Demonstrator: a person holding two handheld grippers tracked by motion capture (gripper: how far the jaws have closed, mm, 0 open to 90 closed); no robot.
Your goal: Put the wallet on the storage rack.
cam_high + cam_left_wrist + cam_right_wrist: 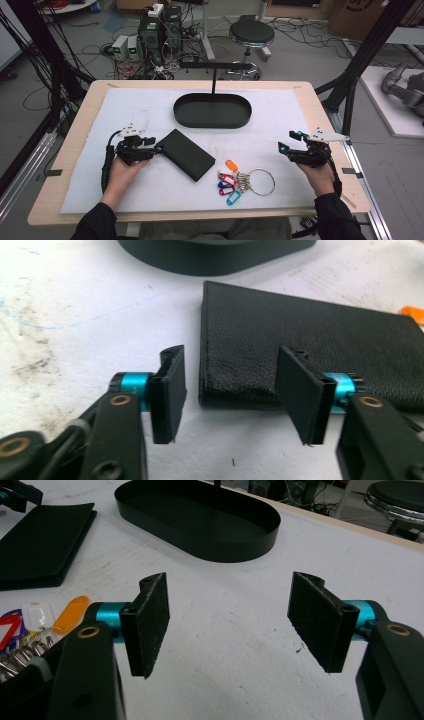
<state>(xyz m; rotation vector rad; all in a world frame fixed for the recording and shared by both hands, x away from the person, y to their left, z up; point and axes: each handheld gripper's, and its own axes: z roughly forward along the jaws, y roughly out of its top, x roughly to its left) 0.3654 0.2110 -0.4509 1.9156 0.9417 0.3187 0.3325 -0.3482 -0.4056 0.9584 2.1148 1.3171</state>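
Left gripper [230,400] stands released, its jaws spread at the near corner of the black wallet [300,345], which lies flat on the tabletop [75,150] just ahead of it, one pad over the leather and one off its side edge. Judging by this, the grasp is being lined up; next the jaws must straddle that thin edge and close. Beyond the wallet sits the oval tray [212,111], with open room between, and the right gripper [287,141], also released, hovers well apart past the key ring [245,181].
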